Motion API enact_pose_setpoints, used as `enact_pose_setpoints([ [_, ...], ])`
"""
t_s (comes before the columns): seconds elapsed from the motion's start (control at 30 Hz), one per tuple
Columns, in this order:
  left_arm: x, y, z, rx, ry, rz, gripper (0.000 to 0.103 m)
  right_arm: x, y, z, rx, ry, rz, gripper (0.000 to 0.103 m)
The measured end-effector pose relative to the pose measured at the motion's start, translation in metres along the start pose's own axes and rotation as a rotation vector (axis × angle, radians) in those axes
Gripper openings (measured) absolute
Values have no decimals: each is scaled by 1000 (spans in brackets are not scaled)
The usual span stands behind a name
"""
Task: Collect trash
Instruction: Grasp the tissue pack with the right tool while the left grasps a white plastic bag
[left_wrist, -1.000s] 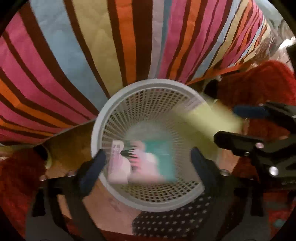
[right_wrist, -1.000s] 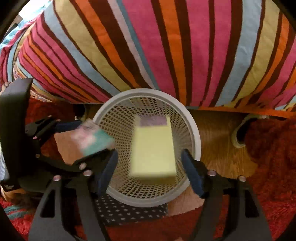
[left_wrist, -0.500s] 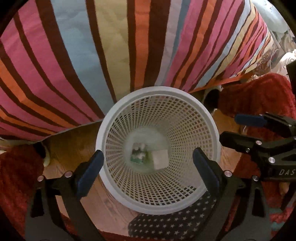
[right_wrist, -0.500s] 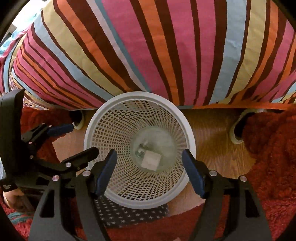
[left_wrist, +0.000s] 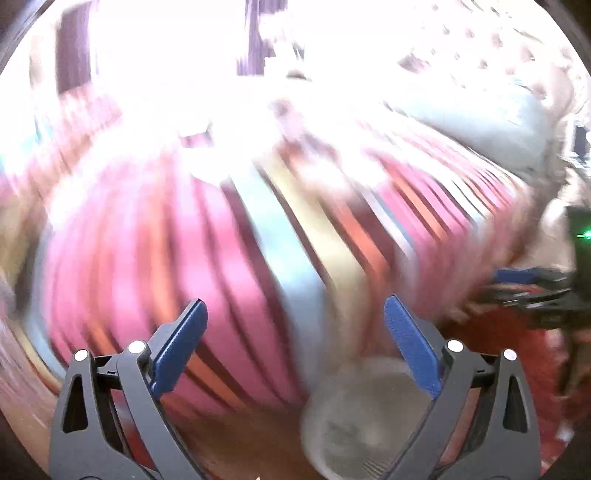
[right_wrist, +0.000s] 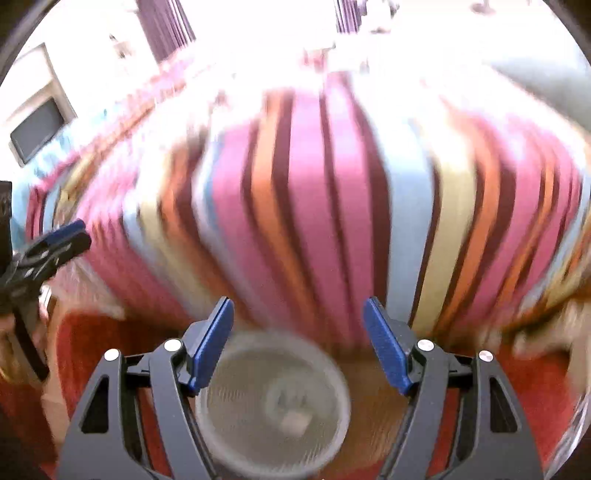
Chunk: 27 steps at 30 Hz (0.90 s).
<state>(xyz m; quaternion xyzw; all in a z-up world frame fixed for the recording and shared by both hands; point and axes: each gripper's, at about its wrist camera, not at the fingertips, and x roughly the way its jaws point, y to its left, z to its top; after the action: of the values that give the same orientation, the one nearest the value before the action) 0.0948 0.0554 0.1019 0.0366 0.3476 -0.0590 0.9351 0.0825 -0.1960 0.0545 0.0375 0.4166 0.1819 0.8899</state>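
Right gripper (right_wrist: 298, 345): jaws spread, nothing between them; left gripper (left_wrist: 295, 345) likewise released and empty. We place the white mesh basket (right_wrist: 273, 406) at six o'clock below the right gripper, the nearer one, pale scraps (right_wrist: 293, 424) at its bottom. Striped bedcover (right_wrist: 332, 206) at twelve. No writing legible; frames blurred.

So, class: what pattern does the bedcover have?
Stripes on the bedcover: pink, orange, brown, pale blue and yellow. Clearest in the right wrist view.
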Motion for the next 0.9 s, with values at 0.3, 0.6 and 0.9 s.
enact_pose_setpoints([
  [0.3,97,23,105,98,5,32,94,43,-20,156,-25,-168,-57,69],
  [0.6,162,36,128,158,92,53,94,117,-50,231,53,-75,-179,69],
  [0.9,200,38,137,169,141,11,94,160,-58,249,99,-6,-185,71],
])
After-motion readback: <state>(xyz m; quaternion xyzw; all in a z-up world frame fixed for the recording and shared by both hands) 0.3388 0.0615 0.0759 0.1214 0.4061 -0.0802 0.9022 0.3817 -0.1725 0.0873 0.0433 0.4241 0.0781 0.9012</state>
